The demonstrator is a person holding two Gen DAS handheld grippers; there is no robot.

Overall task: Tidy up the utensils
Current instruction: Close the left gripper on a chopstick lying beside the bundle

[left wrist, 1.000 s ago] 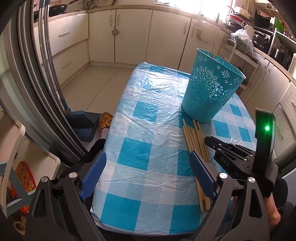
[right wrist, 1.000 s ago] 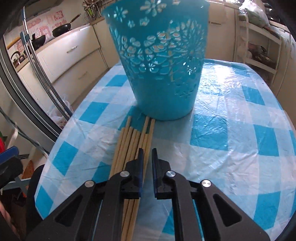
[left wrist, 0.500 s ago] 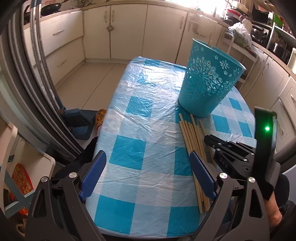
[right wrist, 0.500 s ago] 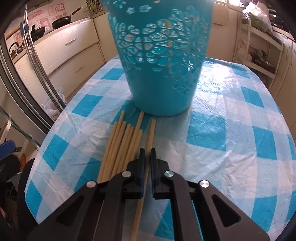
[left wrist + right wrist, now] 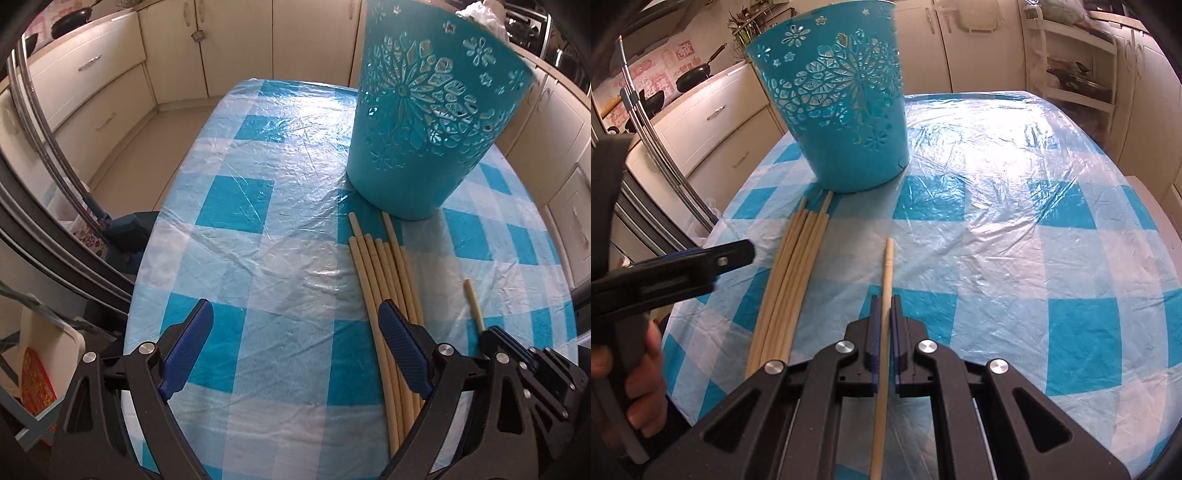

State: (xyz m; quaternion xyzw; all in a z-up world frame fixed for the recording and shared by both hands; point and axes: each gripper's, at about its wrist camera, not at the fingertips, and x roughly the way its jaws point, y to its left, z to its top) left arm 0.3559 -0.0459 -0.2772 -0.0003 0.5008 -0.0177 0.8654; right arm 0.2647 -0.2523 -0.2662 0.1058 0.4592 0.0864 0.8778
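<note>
A teal cut-out basket [image 5: 424, 140] [image 5: 846, 122] stands upright on the blue-checked table [image 5: 258, 229]. Several wooden chopsticks [image 5: 384, 280] [image 5: 798, 258] lie bundled in front of it, pointing toward it. My right gripper [image 5: 885, 301] is shut on a single chopstick [image 5: 888, 266] [image 5: 474, 306], held apart to the right of the bundle. My left gripper [image 5: 295, 308] is open, low over the table. Its right finger [image 5: 400, 343] lies over the bundle and nothing is between the pads. One of its fingers [image 5: 713, 260] also shows at the left of the right wrist view.
A person's hand [image 5: 639, 369] grips the left gripper's handle. Cream cabinets [image 5: 177, 48] surround the table, with a shelf rack [image 5: 1071, 62] behind at the right. The table's left edge [image 5: 155, 229] drops to the floor beside a dark blue object [image 5: 129, 232].
My right gripper has drawn one chopstick out of the bundle and off to the right. My left gripper has sunk and moved in toward the basket, its right finger now over the bundle.
</note>
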